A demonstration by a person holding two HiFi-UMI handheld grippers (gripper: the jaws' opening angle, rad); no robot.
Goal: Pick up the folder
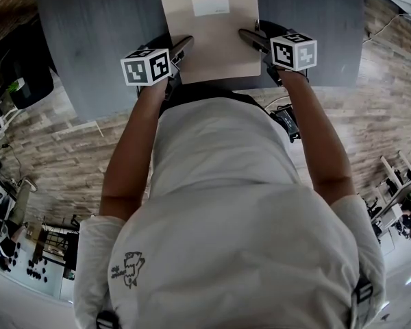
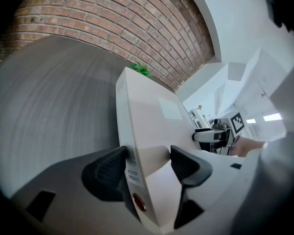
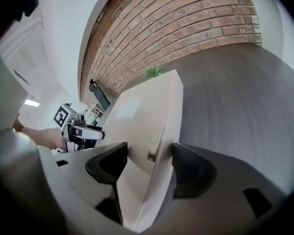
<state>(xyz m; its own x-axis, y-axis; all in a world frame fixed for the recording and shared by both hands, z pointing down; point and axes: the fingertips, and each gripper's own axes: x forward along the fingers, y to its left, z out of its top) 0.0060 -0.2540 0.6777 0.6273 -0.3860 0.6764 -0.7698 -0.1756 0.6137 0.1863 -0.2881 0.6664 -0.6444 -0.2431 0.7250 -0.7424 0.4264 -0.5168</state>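
The folder (image 1: pixel 209 33) is a thick beige box file with a pale label. It lies flat on the grey table (image 1: pixel 89 33), its near end by the table's front edge. My left gripper (image 1: pixel 181 46) clasps its left long edge near the near corner. In the left gripper view both pads press the folder (image 2: pixel 147 116), one on the spine, one on the top face. My right gripper (image 1: pixel 248 36) clasps the opposite edge. In the right gripper view the folder (image 3: pixel 142 111) fills the gap between the pads, beside a small metal clip (image 3: pixel 152 153).
A brick wall (image 2: pixel 112 23) and a small green plant (image 2: pixel 141 70) stand behind the table's far side. The person's torso is close to the front edge. Wood-look floor (image 1: pixel 55 149) surrounds the table, with office furniture at the far left and right.
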